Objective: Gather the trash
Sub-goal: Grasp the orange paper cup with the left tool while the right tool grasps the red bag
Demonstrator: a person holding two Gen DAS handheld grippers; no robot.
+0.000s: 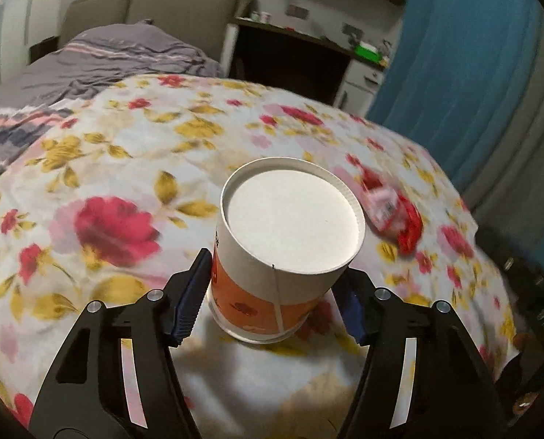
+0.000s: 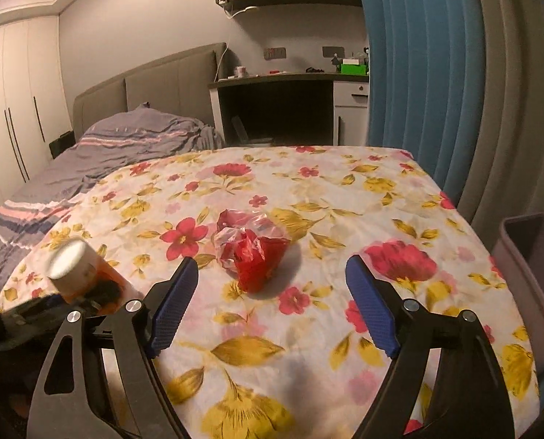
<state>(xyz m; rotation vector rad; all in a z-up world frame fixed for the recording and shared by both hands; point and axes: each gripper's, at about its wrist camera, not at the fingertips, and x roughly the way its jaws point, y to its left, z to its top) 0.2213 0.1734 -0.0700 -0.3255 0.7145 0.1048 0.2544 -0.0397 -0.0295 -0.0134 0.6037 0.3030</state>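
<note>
At the far left of the right wrist view stands a white wardrobe (image 2: 12,109), and next to it a bed (image 2: 107,153) with grey striped bedding pushed up against a table under a floral cloth (image 2: 308,329). On the left part of that cloth sits an orange-and-white paper cup (image 1: 290,219), upside down with its white base facing up and leaning a little towards the camera. The left gripper (image 1: 275,267) is clenched on it: the blue pads (image 1: 189,296) lie against the cup's two sides, low on its orange wall, and its rim meets the cloth just ahead of the fingers. From the right wrist the same cup shows at the table's left edge, blurred, with the dark fingers under it. Just right of the cup, near the middle of the table, lies a crumpled red and clear plastic wrapper (image 2: 253,252), resting on the cloth and apart from the cup. The right gripper (image 2: 272,261) hangs short of it, released, its two blue pads wide apart with only cloth between them and the wrapper just beyond the left fingertip. Behind the table a desk (image 2: 272,78) carries a green box (image 2: 353,68). Further right hangs a blue curtain (image 2: 418,73), and at the table's right edge stands a grey bin (image 2: 528,256), its open mouth below the tabletop.
</note>
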